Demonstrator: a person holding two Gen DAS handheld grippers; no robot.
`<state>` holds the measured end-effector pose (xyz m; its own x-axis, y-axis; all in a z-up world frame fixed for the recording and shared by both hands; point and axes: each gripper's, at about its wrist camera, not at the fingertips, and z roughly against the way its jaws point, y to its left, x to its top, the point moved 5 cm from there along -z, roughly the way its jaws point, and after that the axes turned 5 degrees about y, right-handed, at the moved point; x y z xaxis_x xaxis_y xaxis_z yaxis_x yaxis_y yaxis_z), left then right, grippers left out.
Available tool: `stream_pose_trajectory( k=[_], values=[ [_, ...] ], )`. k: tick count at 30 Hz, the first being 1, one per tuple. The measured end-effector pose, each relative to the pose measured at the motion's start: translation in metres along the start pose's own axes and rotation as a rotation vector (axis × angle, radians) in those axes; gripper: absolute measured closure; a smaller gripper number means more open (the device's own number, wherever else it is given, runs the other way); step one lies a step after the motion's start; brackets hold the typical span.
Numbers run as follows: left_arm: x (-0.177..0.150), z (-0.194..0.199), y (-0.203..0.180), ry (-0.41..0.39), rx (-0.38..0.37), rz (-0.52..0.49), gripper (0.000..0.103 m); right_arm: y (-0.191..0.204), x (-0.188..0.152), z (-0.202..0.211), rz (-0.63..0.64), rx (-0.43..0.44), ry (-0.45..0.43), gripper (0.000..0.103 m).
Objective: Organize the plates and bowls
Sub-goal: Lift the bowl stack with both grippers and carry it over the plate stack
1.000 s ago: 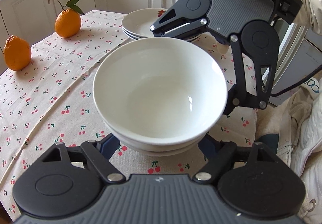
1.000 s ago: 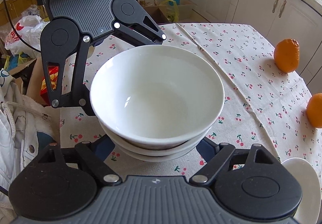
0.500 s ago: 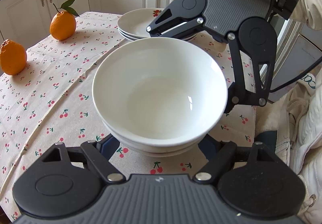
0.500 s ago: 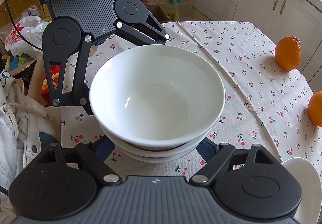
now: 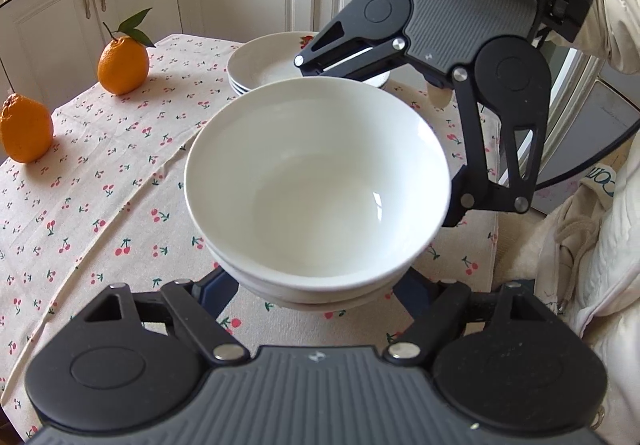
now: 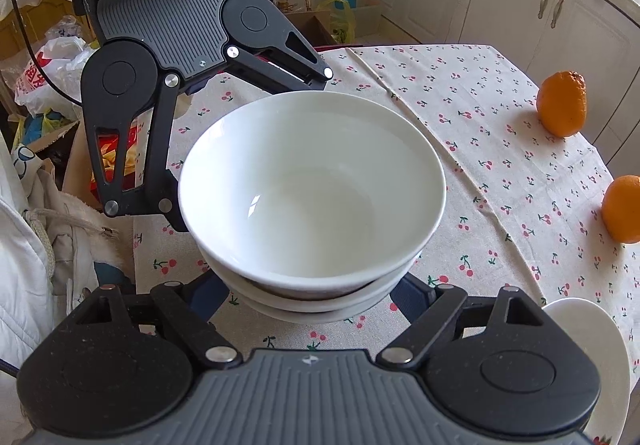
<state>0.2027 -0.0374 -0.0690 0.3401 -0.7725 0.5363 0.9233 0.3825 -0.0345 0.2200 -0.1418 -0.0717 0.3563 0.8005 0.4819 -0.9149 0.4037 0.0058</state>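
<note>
Both claws are on the stack of bowls (image 5: pixel 318 189) now, one from either side; in the left wrist view the left claw (image 5: pixel 318 285) reaches in from six o'clock with its blue fingers (image 5: pixel 214 291) tucked under the lower rims, and the right claw (image 5: pixel 400 149) comes at it from one o'clock; each stands spread wide around the stack, and whether the pads actually press the china I cannot tell, since the rims hide the contact. Three white bowls look nested here, the top one empty and clean; the stack sits, or hangs just above, the cherry-print cloth of the table (image 5: pixel 100 181), and the views do not settle which.

So, progress: the bowls are gathered into one pile, that part looks done; the stack of plates (image 5: pixel 264 65) at twelve o'clock beyond the bowls is also piled, three deep by the rims. In the right wrist view one lone plate (image 6: pixel 588 361) lies at five o'clock near the table edge, apart from the others; that one seems left to join its pile. Two oranges (image 5: pixel 123 63) sit at ten o'clock, untouched; my read is the job is well past halfway, with placing the bowl stack and that stray plate remaining.
</note>
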Motion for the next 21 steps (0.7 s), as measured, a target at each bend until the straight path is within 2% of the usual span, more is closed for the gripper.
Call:
stream_pose_trajectory(
  k=[10,21],
  values=[
    [0.047,-0.003,-0.012,-0.032,0.020,-0.049,0.020,-0.020,-0.020,0.036,-0.019,-0.055,-0.028,0.013],
    [0.113,-0.029,-0.019,-0.075,0.007,-0.136,0.020,-0.065,-0.058,0.076,-0.086,-0.143,-0.045,0.013]
  ],
)
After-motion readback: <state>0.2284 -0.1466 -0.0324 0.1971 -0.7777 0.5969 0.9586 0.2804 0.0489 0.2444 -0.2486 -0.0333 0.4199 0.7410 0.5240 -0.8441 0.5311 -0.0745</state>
